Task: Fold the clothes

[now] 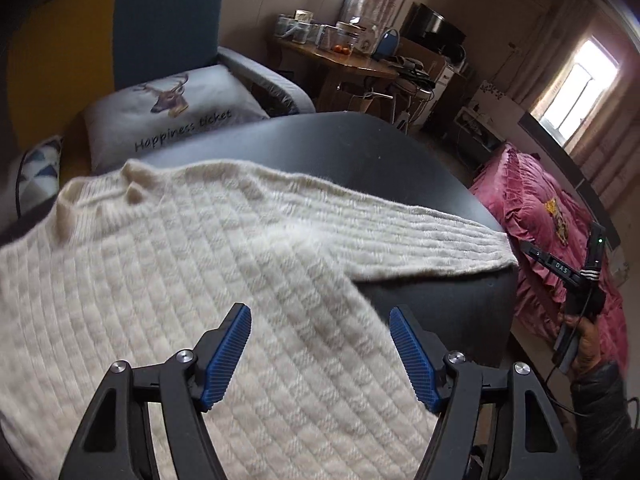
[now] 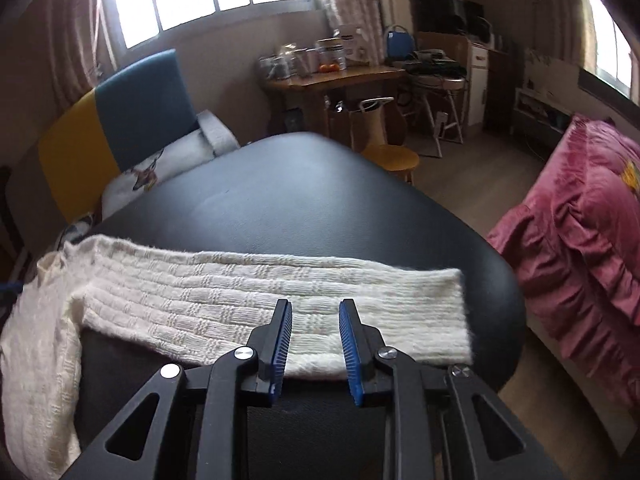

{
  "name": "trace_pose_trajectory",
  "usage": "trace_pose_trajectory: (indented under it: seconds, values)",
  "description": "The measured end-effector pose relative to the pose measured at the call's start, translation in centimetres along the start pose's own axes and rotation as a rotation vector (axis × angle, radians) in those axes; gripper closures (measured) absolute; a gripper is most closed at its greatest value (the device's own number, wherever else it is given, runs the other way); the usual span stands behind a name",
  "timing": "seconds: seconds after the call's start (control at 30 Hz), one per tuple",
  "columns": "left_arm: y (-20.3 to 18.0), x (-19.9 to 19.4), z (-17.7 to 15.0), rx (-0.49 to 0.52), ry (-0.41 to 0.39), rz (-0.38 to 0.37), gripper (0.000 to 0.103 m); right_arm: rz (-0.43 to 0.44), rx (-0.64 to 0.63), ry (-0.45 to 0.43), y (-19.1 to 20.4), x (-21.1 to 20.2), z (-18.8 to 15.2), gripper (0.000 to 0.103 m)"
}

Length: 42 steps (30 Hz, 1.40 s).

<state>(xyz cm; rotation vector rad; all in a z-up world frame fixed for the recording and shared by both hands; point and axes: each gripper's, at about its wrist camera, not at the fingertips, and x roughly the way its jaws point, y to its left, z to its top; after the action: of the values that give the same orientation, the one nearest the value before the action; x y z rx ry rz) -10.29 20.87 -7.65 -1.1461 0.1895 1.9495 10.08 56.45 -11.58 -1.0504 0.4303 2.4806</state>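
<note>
A cream knitted sweater [image 1: 180,260] lies spread on a black padded table [image 1: 360,148]. One sleeve [image 1: 400,236] stretches out toward the table's right edge. My left gripper [image 1: 319,310] hovers open over the sweater's body, with nothing between its blue pads. In the right wrist view the same sleeve [image 2: 280,280] lies flat across the table [image 2: 300,200], its cuff at the right. My right gripper [image 2: 315,303] is just above the sleeve near the cuff. Its jaws stand a little apart with no cloth pinched between them. A hand [image 1: 584,340] holds that gripper beyond the table's right edge.
A sofa with a yellow and teal back [image 1: 120,32] and a deer cushion [image 1: 172,112] stands behind the table. A bed with a pink cover [image 2: 580,220] is to the right. A wooden desk [image 2: 340,76] with jars and a yellow stool [image 2: 394,158] stand farther back.
</note>
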Motion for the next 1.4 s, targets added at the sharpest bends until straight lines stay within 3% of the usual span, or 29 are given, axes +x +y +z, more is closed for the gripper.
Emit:
trace_pose_trajectory:
  seconds: [0.1, 0.2, 0.33, 0.5, 0.57, 0.73, 0.8, 0.87, 0.9, 0.97, 1.03, 1.1, 1.13, 1.3, 1.4]
  values:
    - [-0.9, 2.1, 4.0, 0.077, 0.018, 0.018, 0.039, -0.031, -0.100, 0.089, 2.3, 3.7, 0.4, 0.079]
    - [-2.0, 5.0, 7.2, 0.152, 0.069, 0.018, 0.049, -0.040, -0.121, 0.146, 2.7, 6.3, 0.4, 0.079]
    - [-3.3, 10.2, 9.7, 0.231, 0.203, 0.002, 0.066, -0.013, -0.102, 0.131, 1.7, 7.0, 0.7, 0.078]
    - [-3.5, 17.8, 10.2, 0.229, 0.384, -0.010, 0.085, -0.033, -0.169, 0.121, 1.6, 7.6, 0.9, 0.078]
    - [-3.0, 19.9, 10.5, 0.189, 0.398, -0.006, 0.087, -0.075, -0.172, 0.106, 1.3, 8.0, 1.1, 0.078]
    - [-0.4, 20.8, 11.5, -0.016, 0.313, -0.086, 0.092, -0.120, -0.153, 0.095, 1.5, 8.5, 1.5, 0.076]
    - [-0.2, 20.4, 11.3, -0.018, 0.298, -0.099, 0.092, -0.119, -0.143, 0.099, 1.5, 8.4, 1.6, 0.076]
    - [0.2, 19.4, 11.0, -0.027, 0.285, -0.105, 0.092, -0.062, -0.069, 0.114, 1.2, 7.5, 2.0, 0.076]
    - [0.5, 18.6, 10.9, -0.042, 0.272, -0.107, 0.092, -0.002, -0.036, 0.076, 1.3, 6.3, 2.1, 0.076]
    - [1.4, 15.9, 10.4, -0.065, 0.214, -0.113, 0.091, 0.212, 0.028, 0.020, 2.2, 4.0, 2.1, 0.075]
    - [2.5, 13.3, 9.4, -0.096, 0.169, -0.116, 0.091, 0.535, 0.100, 0.104, 4.0, 3.8, 1.6, 0.065]
    - [3.5, 10.9, 8.0, -0.132, 0.137, -0.115, 0.088, 0.758, 0.138, 0.251, 7.1, 4.7, 0.3, 0.062]
    - [4.1, 10.0, 6.9, -0.132, 0.126, -0.095, 0.088, 0.823, 0.116, 0.348, 9.0, 5.3, -0.7, 0.061]
    - [6.5, 5.8, -0.4, -0.183, 0.093, -0.039, 0.088, 0.829, -0.047, 0.600, 15.4, 6.8, -6.3, 0.059]
    - [7.5, 4.5, -3.6, -0.188, 0.085, 0.003, 0.088, 0.916, -0.019, 0.625, 16.9, 7.2, -7.4, 0.054]
